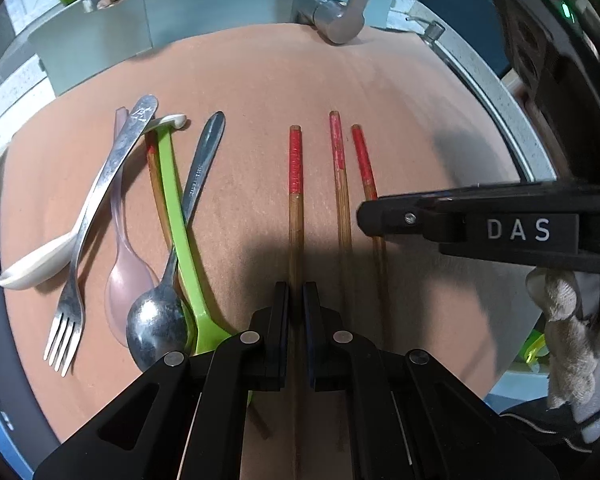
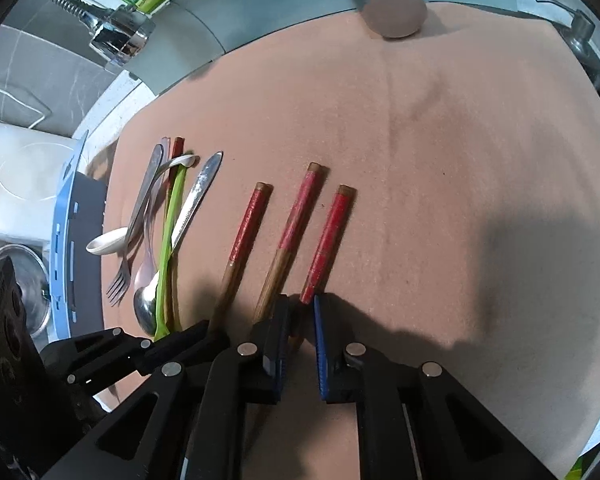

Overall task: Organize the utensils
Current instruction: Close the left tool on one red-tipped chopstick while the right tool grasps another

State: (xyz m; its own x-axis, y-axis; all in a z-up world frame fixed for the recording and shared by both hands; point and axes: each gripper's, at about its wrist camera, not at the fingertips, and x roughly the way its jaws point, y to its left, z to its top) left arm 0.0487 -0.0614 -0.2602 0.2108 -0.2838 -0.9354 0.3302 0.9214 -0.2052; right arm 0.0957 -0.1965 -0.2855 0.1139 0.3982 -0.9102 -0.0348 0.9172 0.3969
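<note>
**Both grippers closed on chopsticks**

The left gripper [image 1: 296,300] clamps the leftmost chopstick [image 1: 295,184] of three on the pink mat [image 1: 400,100]. The right gripper [image 2: 302,312] pinches the rightmost chopstick [image 2: 328,240]. The middle chopstick [image 2: 296,220] lies free between them. At the left is a pile: metal fork [image 1: 88,216], white spoon [image 1: 32,268], metal spoon [image 1: 156,324], green utensil [image 1: 176,216].

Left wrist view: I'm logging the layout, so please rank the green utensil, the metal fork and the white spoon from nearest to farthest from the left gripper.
Measured from the left gripper, which is shut on a chopstick:
1. Green utensil, just left of the jaws.
2. Metal fork, further left, beyond the steel spoon.
3. White spoon, its bowl farthest left, near the mat's edge.
</note>
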